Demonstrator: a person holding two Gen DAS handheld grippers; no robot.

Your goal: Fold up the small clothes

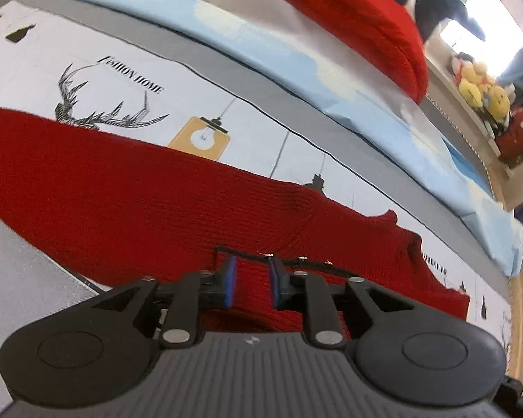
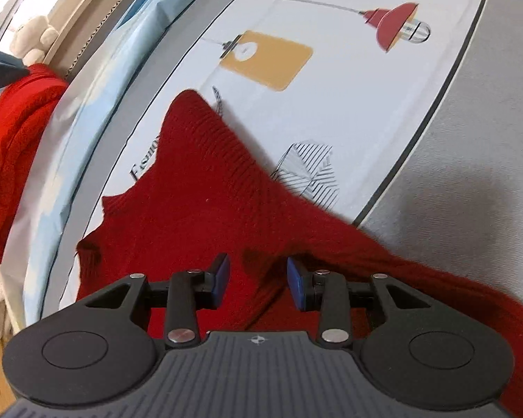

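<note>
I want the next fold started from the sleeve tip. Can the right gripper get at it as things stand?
Probably yes. The right gripper is open over the red sweater, and the sleeve tip lies flat on the printed sheet straight ahead, with nothing on or over it.

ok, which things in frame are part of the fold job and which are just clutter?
Job:
- red knit sweater spread on the printed bedsheet
- left tool, open over the knit
- right tool, open over the knit

Lying about:
- second red knit
- light blue sheet
- yellow plush toys
- white plush
</note>
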